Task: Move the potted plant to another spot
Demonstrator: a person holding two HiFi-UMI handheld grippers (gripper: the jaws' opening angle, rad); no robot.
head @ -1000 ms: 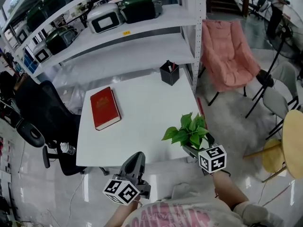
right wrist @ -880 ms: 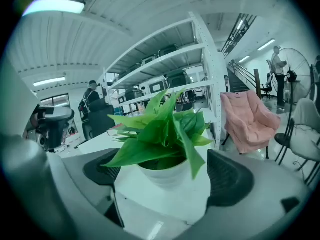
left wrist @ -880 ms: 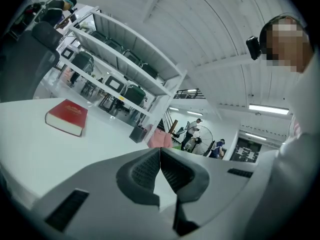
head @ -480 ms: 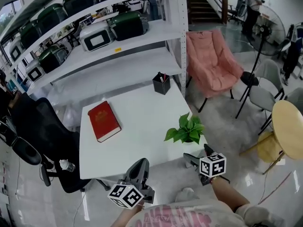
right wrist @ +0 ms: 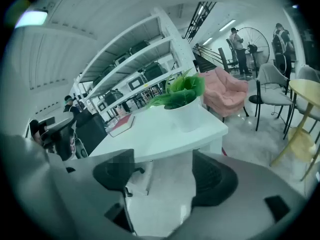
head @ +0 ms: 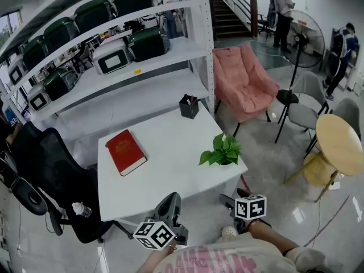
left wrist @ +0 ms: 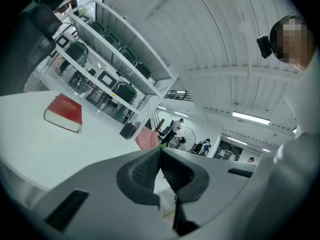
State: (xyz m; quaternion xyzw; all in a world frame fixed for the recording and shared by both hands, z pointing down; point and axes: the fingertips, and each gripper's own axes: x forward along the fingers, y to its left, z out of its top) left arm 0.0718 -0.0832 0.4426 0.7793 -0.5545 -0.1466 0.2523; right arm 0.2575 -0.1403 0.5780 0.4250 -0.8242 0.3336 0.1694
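I hold two grippers, both short of the bench [head: 165,178] edge. On the bench I count three things: one potted plant [head: 223,152], one red book [head: 127,152] and one black pen holder [head: 189,106].

My right gripper [head: 232,199] has its jaws apart with nothing between them, only floor and the bench edge showing through the gap. They have just been closing somewhat but are not together. The potted plant stands ahead of this gripper and above the line of its jaws, apart from them, on the bench corner nearest to it. In the right gripper view the white pot [right wrist: 187,111] sits upright just past the bench edge, leaves spreading over it.

My left gripper [head: 169,201] has its jaws pressed together and holds nothing. From it, the plant is ahead and off to the right, the red book ahead and to the left, and the pen holder far ahead at the bench's back edge.
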